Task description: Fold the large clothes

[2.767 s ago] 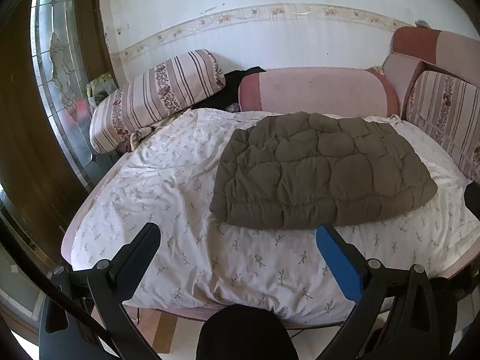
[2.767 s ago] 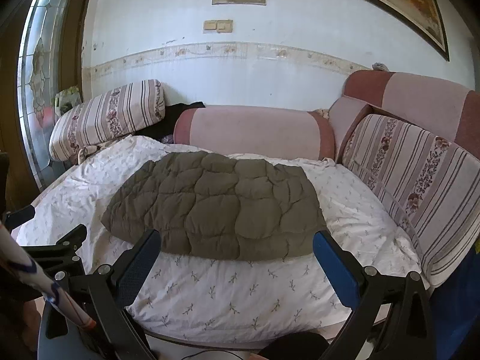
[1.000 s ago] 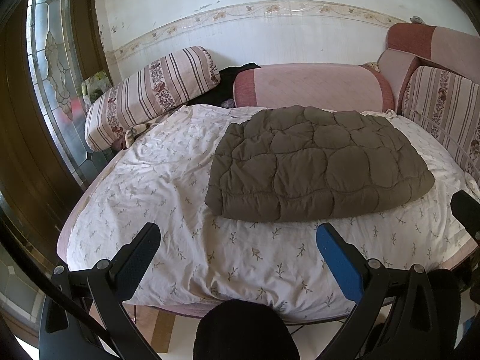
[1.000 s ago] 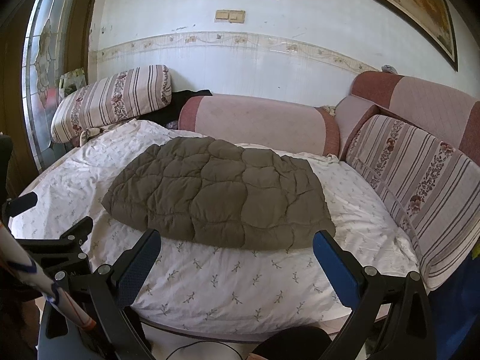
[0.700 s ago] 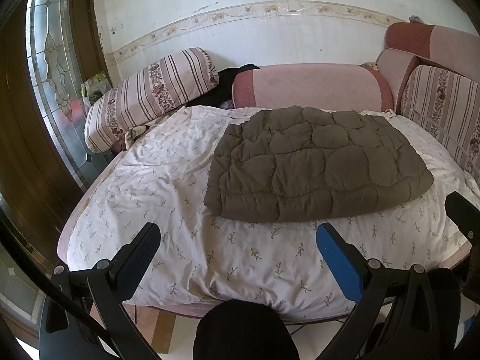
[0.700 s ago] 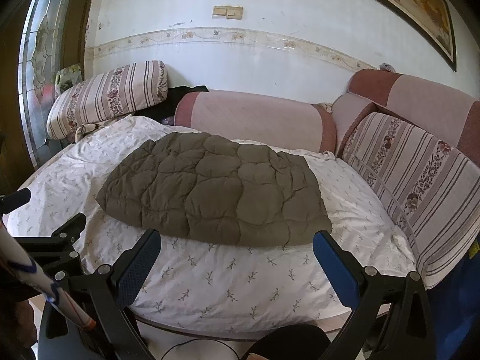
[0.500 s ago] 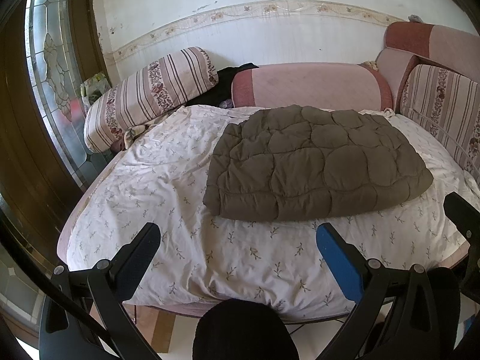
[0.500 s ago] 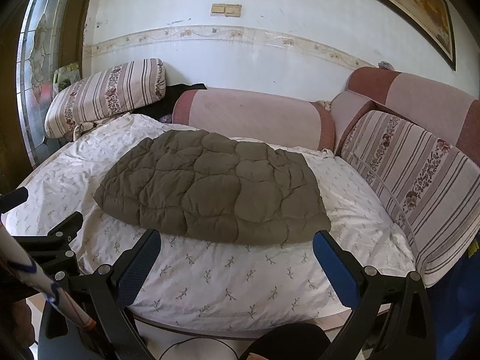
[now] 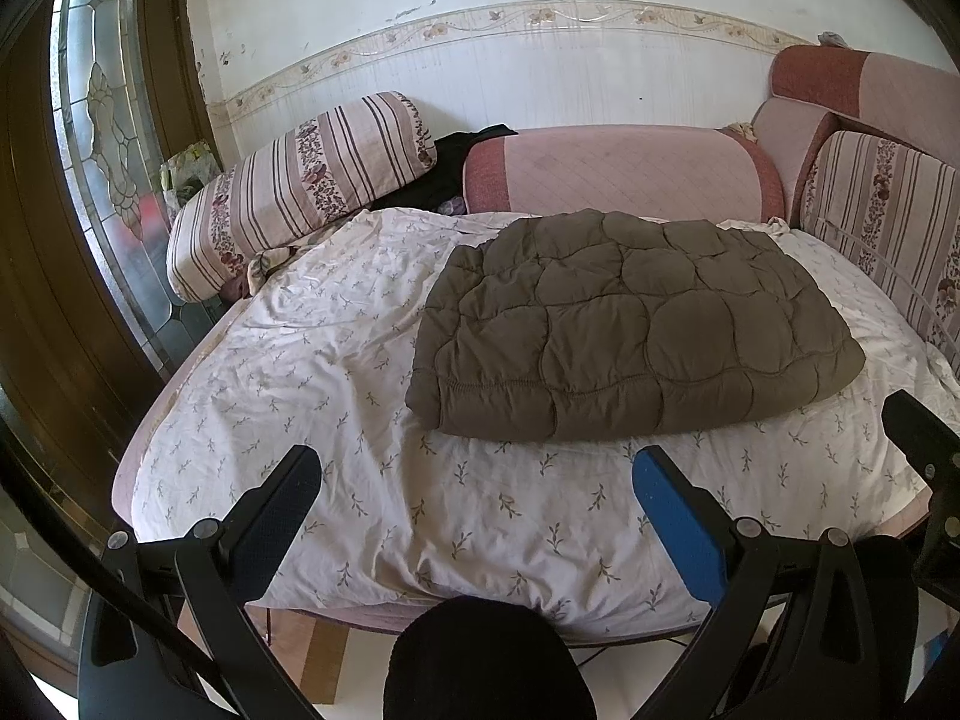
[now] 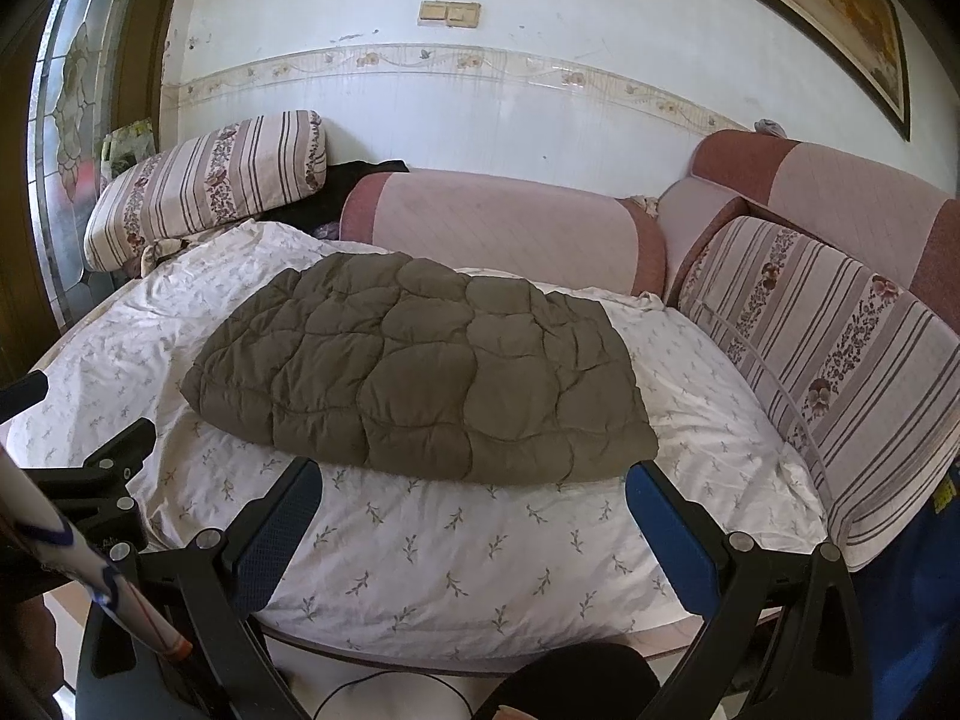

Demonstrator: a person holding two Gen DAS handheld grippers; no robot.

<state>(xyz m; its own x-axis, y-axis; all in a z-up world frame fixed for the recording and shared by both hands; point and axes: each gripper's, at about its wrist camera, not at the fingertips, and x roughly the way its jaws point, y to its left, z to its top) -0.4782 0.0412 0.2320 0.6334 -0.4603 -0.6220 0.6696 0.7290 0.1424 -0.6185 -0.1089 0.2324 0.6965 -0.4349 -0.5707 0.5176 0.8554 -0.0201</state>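
Across the middle of the round bed with its white, sprig-printed cotton sheet (image 9: 336, 372) lies the big olive-brown quilted padded garment (image 9: 630, 330), already doubled into a thick, roughly rectangular slab, its stitched hem facing the near rim of the bed. Flat and centred like that, it looks laid out so both tools can reach the near edge together. Behind the bed, against the wall, sits a long pink bolster cushion (image 9: 624, 171), and off the bed's far-left side a striped floral cushion (image 9: 300, 180) leans at a tilt. Now the left gripper (image 9: 474, 480), jaws spread wide, nothing between them, hovering over bare sheet near the garment's hem but not touching it. And the right gripper (image 10: 471, 489), jaws likewise wide apart and empty, lined up just short of the garment's (image 10: 420, 372) near edge. Judging from this, another fold is likely next, both tools poised to pinch that hem.
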